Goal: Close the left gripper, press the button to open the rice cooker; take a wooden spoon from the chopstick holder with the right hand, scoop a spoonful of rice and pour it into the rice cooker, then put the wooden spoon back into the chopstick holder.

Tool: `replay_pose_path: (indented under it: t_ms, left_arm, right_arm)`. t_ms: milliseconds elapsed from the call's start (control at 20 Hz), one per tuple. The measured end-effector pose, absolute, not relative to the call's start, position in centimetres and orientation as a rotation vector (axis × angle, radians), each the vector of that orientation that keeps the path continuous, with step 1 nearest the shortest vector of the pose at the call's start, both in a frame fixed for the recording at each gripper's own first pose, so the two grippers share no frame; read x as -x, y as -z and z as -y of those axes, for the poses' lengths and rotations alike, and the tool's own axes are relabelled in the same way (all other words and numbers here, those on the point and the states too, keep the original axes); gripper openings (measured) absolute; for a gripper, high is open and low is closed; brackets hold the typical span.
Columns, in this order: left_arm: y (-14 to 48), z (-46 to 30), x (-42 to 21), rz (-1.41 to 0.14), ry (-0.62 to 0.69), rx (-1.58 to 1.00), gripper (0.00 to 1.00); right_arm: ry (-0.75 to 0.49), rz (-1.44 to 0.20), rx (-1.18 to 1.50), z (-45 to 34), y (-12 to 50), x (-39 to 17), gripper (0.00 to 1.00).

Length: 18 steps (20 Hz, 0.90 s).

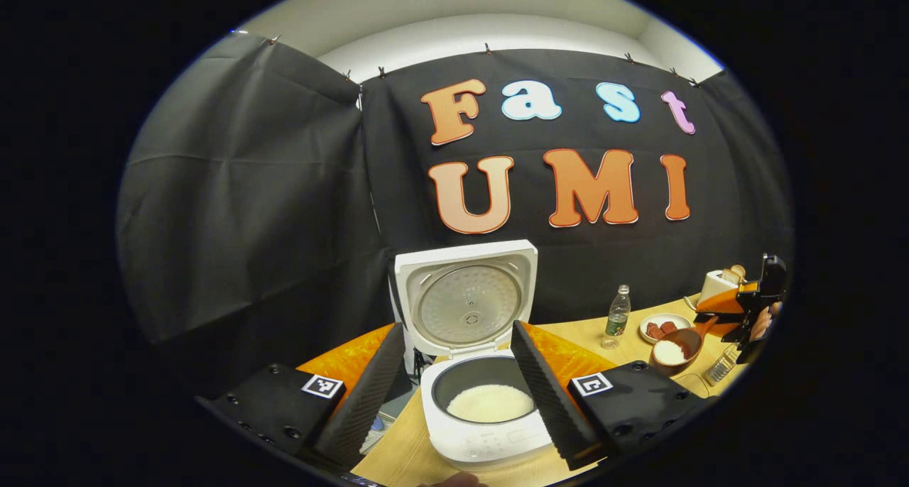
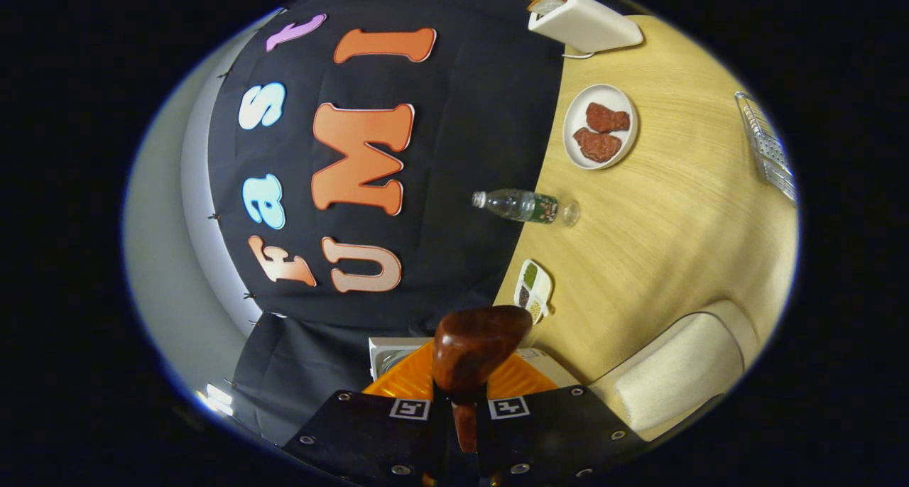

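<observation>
Above, my left gripper (image 1: 454, 373) hangs open over the rice cooker (image 1: 483, 402), lid raised, rice in its pot. My right gripper (image 2: 465, 409) pinches the wooden spoon (image 2: 476, 348), rolled sideways beside the table (image 2: 675, 210).

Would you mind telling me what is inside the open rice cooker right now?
The rice cooker has its lid up, and its dark inner pot holds a low layer of white rice. The left gripper hangs open in front of it, and one finger covers the pot's right edge.
</observation>
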<state>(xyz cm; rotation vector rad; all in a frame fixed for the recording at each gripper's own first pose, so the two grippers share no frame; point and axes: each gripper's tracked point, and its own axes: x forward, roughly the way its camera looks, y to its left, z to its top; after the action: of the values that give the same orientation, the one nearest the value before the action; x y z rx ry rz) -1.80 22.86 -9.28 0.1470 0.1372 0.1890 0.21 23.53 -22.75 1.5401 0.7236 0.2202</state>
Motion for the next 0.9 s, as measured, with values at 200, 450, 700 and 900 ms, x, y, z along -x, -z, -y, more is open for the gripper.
replay_pose_path:
  t_ms: [200,450,700,900]
  left_arm:
    - [9.4,-25.4,3.3,-0.134,-0.249,-0.141,0.99]
    - [10.0,-29.6,5.1,-0.134,-0.347,-0.13,0.99]
    - [10.5,-33.0,6.8,-0.146,-0.429,-0.122,1.0]
    - [10.8,-34.7,7.7,-0.158,-0.478,-0.113,1.0]
  right_arm:
    - [-0.304,-0.713,-1.473,-28.4,19.1,-3.3,0.16]
    - [-0.419,-0.71,-1.326,-35.6,15.9,-6.9,0.16]
    - [-0.479,-0.706,-1.07,-42.3,15.7,-8.8,0.16]
    - [-0.516,-0.692,-0.873,-46.3,16.1,-9.4,0.16]
